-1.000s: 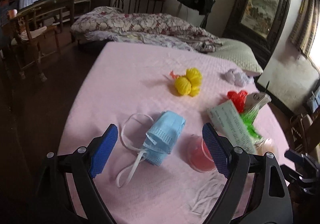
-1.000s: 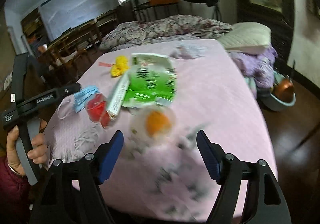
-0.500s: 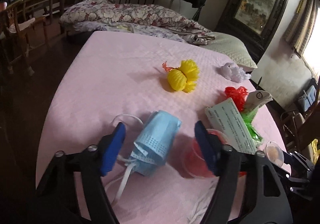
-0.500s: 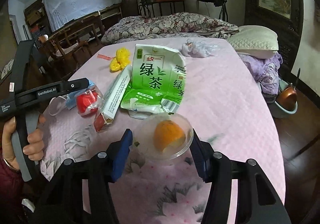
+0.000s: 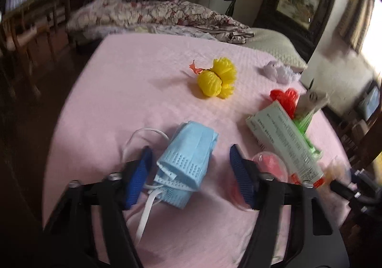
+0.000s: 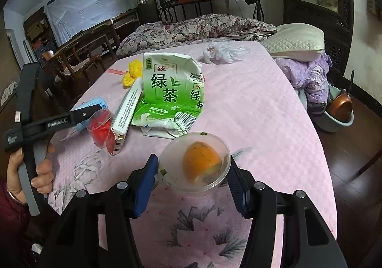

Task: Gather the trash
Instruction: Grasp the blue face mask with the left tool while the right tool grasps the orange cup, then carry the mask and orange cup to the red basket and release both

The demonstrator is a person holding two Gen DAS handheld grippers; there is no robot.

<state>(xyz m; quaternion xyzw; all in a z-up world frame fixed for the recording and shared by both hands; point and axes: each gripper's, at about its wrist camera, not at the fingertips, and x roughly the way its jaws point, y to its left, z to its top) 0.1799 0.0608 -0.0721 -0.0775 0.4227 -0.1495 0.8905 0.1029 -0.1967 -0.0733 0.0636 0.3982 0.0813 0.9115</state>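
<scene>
The right gripper [image 6: 192,180] has its jaws clamped on a clear plastic cup [image 6: 194,161] holding orange peel, mouth tipped toward the camera. The left gripper [image 5: 188,173], jaws apart, straddles a crumpled blue face mask [image 5: 188,157] on the pink table [image 5: 133,91], its long axis running away from the gripper.

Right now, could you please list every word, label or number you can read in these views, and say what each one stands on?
"统一" and "绿茶": green tea carton, flattened on the pink bedspread.
"低糖": same carton's top left corner.
"GenRobot.AI": arm of the left tool.
Long white box: print too small to read.
Carton's barcode and fine print: unreadable.
Left wrist view: box text blurred.
</scene>
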